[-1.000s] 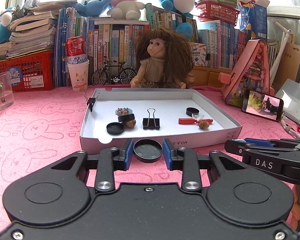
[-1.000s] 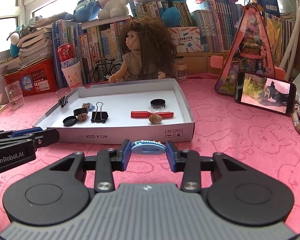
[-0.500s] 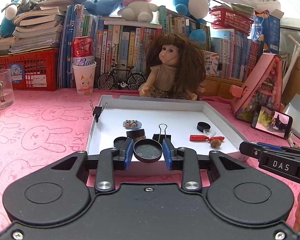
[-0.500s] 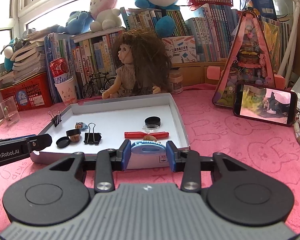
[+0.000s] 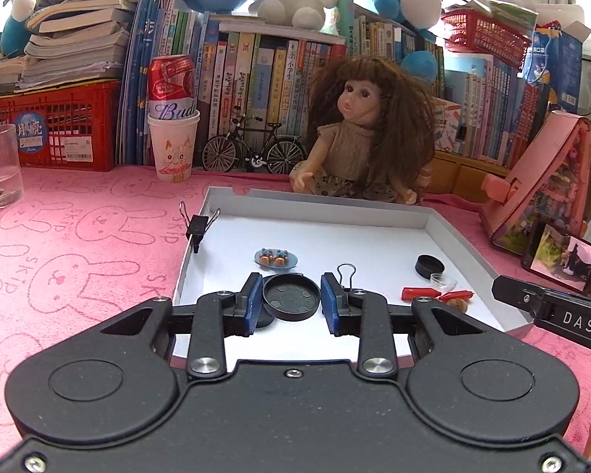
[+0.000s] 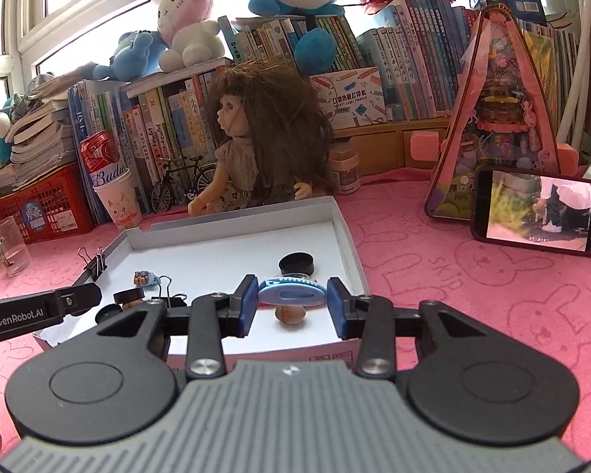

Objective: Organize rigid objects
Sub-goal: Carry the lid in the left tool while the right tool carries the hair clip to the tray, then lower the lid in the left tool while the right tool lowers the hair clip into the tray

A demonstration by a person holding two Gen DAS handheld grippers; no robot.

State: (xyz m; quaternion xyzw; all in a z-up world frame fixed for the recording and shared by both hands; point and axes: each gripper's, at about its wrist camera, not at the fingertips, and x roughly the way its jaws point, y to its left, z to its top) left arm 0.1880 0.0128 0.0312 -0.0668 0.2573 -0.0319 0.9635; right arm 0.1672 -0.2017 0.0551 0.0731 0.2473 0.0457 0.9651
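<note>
Both hand-held grippers carry a small thing over the near part of the white box (image 5: pixel 445 232), which lies on the pink bunny cloth (image 5: pixel 78 244). Left gripper (image 5: pixel 291 299) pinches a round black lid (image 5: pixel 291 296) between its blue pads, hollow side up. Right gripper (image 6: pixel 291 302) pinches a light blue oval piece (image 6: pixel 291 294) by its two ends — I cannot tell what this piece is.

Inside the box, from bigger to smaller: a black binder clip (image 5: pixel 197 224) is clipped on the left wall, another binder clip (image 6: pixel 169 295) stands on the floor near the middle, a black cap (image 5: pixel 429 265) sits at the right, a red stick-like thing (image 5: pixel 421 292) lies beside it, a small blue plate with tiny figures (image 5: pixel 275 258) is near the middle, and a brown nut-like thing (image 6: pixel 290 313) lies just under the right gripper.

I judge that the step in hand is the carrying of both items into the box. The next move asks for lowering each one to a free patch of the white floor — the left must avoid the black lid partly hidden under its pad, the right must avoid the nut — and only then opening the pads.
</note>
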